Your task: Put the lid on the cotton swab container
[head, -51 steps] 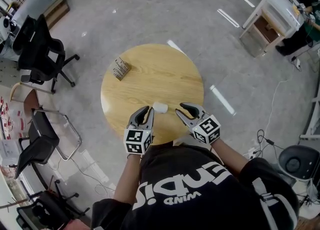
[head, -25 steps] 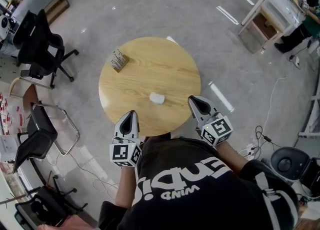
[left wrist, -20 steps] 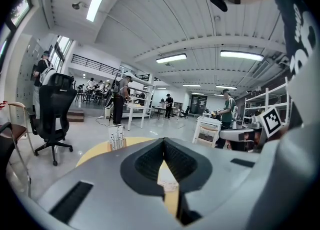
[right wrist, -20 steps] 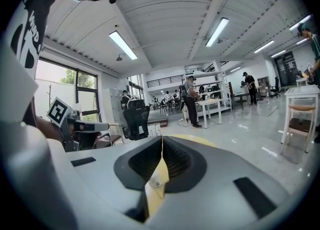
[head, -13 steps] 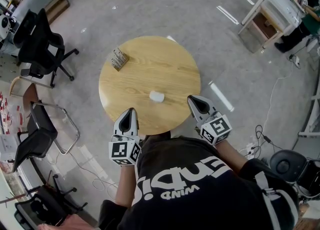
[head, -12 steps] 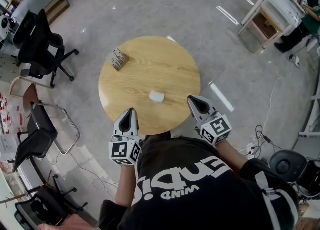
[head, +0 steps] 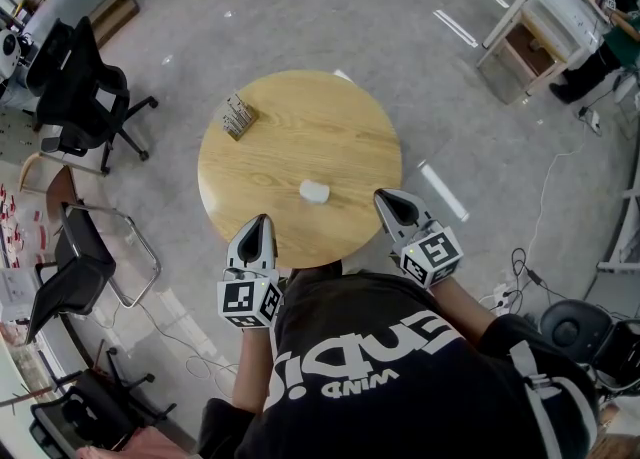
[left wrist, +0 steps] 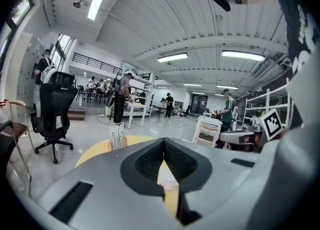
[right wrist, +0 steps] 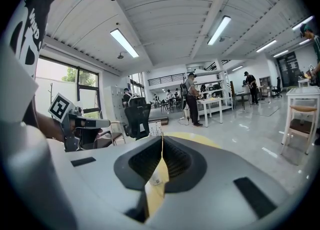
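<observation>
Showing whole overhead, the container (head: 314, 191) is a sliver between closed fingers (right wrist: 177, 163).

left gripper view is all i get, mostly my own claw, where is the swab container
Observer: Head view: the cotton swab container sits on the round table, ahead and right of your left claw, untouched.
Operator: right claw holding anything
Observer: No. In the right gripper view the right claw is shut, with nothing between its jaws.
Operator: how close is it to the container
Observer: Head view: its tip is at the table's near right edge, clear of the container.
</observation>
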